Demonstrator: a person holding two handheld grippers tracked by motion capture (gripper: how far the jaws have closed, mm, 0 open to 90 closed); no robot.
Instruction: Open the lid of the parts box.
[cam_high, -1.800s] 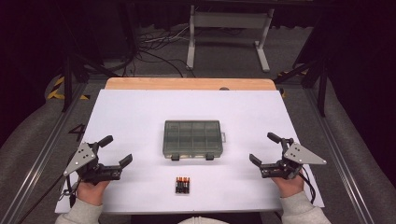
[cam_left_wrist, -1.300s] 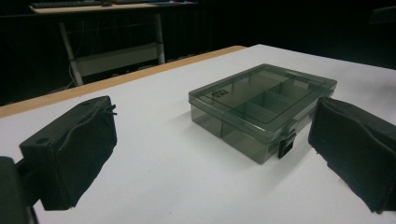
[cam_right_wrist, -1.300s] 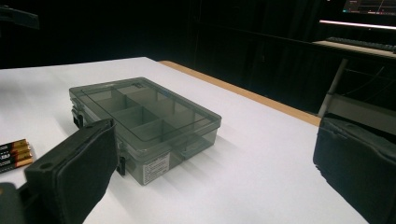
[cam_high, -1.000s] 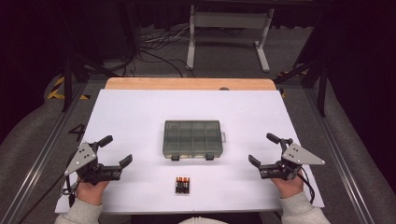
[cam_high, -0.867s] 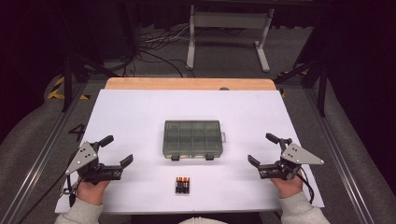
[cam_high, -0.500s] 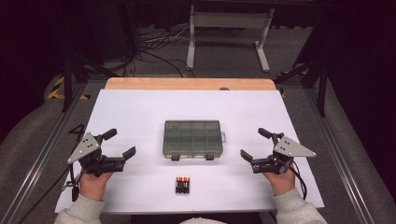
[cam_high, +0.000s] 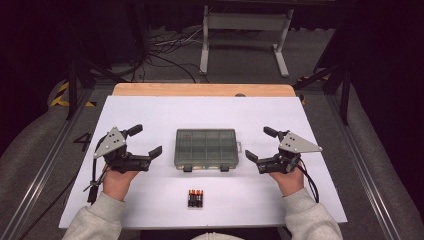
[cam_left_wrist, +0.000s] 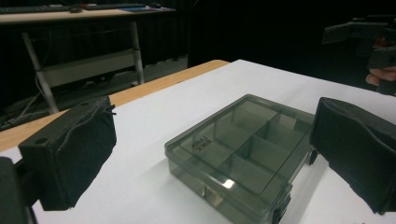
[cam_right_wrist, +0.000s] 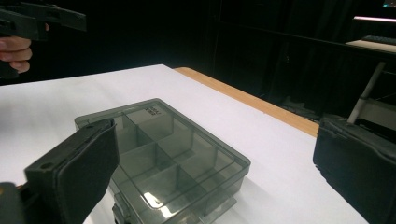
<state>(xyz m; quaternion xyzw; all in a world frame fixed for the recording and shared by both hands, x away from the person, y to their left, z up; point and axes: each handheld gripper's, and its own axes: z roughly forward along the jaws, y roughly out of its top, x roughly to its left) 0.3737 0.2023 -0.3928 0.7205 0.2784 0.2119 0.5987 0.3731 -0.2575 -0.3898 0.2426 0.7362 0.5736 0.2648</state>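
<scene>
Worktop: white sheet, wooden strip at the far edge.

Box: smoky clear plastic, divided into compartments, sits mid-worktop, lid shut, two latches on the near edge look closed. Compartments look empty in both gripper views.

Left hand-held gripper: jaws wide apart, holding nothing, near the box's left side, not touching. Its own view frames the box between the jaws.

Right hand-held gripper: same on the right side, jaws spread, empty, just off the box's right edge, no contact.

Batteries: small pack, lying flat near the front edge, in front of the box and apart from it, untouched.

Status, my read: nothing done yet. Both grippers are lined up on the box, so the approach is under way. Left: grip or steady the box, release the latches, open the lid, then probably load the batteries.
</scene>
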